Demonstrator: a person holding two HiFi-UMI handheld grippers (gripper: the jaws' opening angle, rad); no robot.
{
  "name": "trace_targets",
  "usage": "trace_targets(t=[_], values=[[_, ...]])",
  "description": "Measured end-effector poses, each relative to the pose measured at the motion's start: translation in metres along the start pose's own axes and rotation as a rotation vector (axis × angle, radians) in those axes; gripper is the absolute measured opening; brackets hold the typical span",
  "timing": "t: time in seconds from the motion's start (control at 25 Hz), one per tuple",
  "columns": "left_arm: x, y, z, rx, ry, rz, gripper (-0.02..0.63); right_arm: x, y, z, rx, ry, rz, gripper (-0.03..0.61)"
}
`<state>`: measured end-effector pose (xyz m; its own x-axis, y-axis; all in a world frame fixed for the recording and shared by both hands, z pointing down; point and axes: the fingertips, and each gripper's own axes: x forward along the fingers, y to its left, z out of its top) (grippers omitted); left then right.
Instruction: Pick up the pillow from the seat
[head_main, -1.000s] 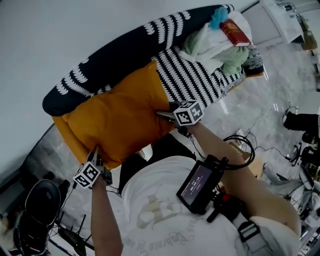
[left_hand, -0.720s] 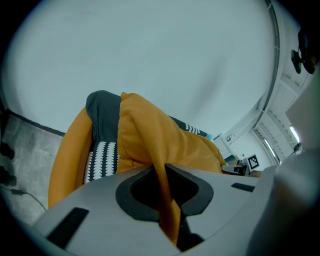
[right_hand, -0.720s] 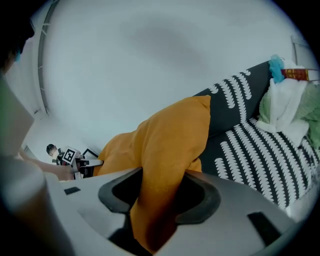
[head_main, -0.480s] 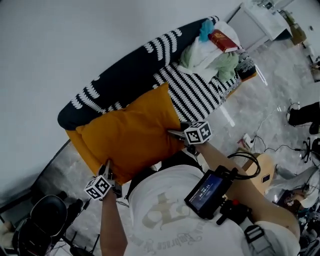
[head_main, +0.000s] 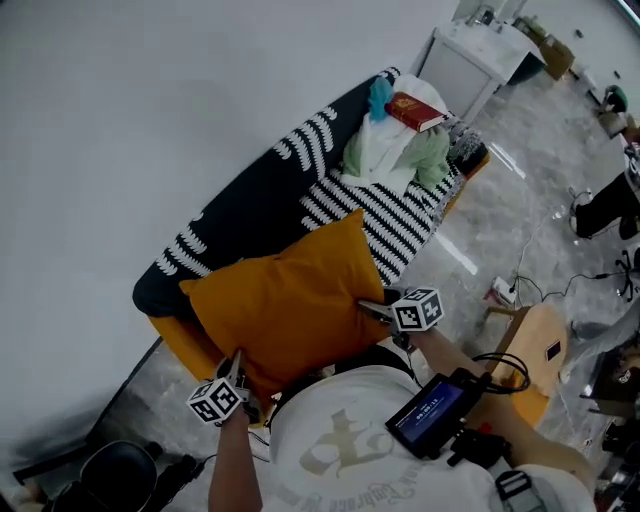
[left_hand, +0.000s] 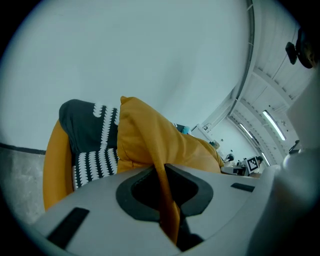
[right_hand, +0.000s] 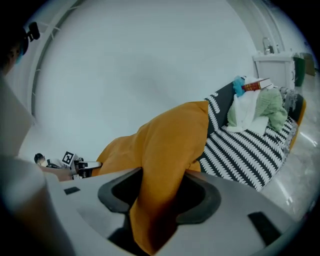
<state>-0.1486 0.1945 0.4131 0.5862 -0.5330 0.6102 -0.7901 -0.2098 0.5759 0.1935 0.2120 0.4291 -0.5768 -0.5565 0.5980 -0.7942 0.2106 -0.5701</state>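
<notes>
Pillow (head_main: 290, 305), orange: centre frame, over striped seat (head_main: 400, 225). Left gripper (head_main: 236, 363) pinches its lower-left edge; right gripper (head_main: 371, 307) clamps its right corner. Seat's upper-right end holds clothes heap (head_main: 385, 150), red book (head_main: 417, 111).

Head cam looked steeply down past the person's chest onto pillow (head_main: 290, 310) and striped seat (head_main: 385, 225). Cams on left gripper (head_main: 238, 362) and right gripper (head_main: 370, 307) sat tight against the pillow, facing each other across it. All three views shared pillow and seat.
</notes>
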Motion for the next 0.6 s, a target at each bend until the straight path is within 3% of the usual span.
trace_targets(t=[0.28, 0.6], values=[[0.011, -0.036, 0.047, 0.136, -0.069, -0.103, 0.044, -0.042, 0.008, 0.035, -0.061, -0.162, -0.068, 0.219], [-0.014, -0.076, 0.086, 0.238, -0.186, -0.155, 0.043, -0.086, 0.041, 0.075, -0.200, -0.310, -0.087, 0.218]])
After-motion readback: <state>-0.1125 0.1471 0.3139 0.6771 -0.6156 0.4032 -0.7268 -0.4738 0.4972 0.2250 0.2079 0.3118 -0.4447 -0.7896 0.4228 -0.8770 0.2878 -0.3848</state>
